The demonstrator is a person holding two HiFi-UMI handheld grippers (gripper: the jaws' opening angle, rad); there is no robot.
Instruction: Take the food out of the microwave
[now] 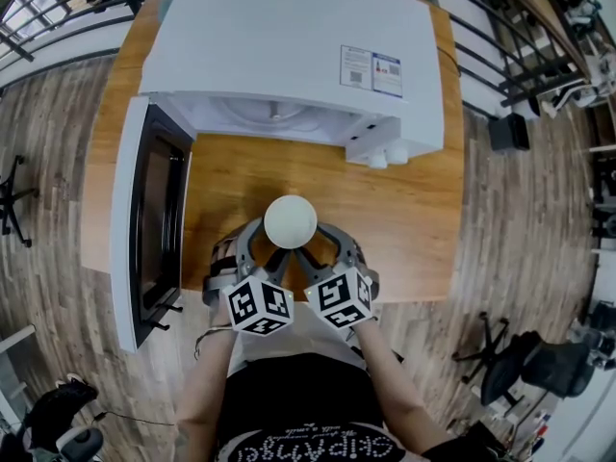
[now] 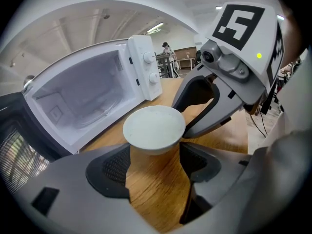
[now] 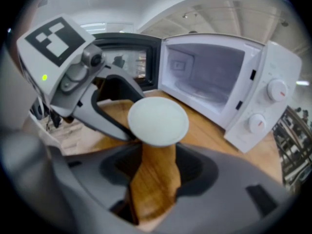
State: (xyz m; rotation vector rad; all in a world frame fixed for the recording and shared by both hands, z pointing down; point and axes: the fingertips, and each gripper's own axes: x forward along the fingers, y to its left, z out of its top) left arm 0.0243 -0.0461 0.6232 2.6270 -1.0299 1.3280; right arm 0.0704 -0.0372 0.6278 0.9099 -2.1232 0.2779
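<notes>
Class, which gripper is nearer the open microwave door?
The left gripper: the door hangs open on its side, while the right gripper sits toward the knobs.

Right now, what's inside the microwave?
Just its turntable on the floor of the microwave; nothing else. From above, its top covers most of the cavity. The white bowl is already outside.

Grey left tool (image 2: pixel 154 156) and right tool (image 3: pixel 156 156) bear black-and-white marker cubes (image 1: pixel 258 306); shirt (image 1: pixel 289 404) black
</notes>
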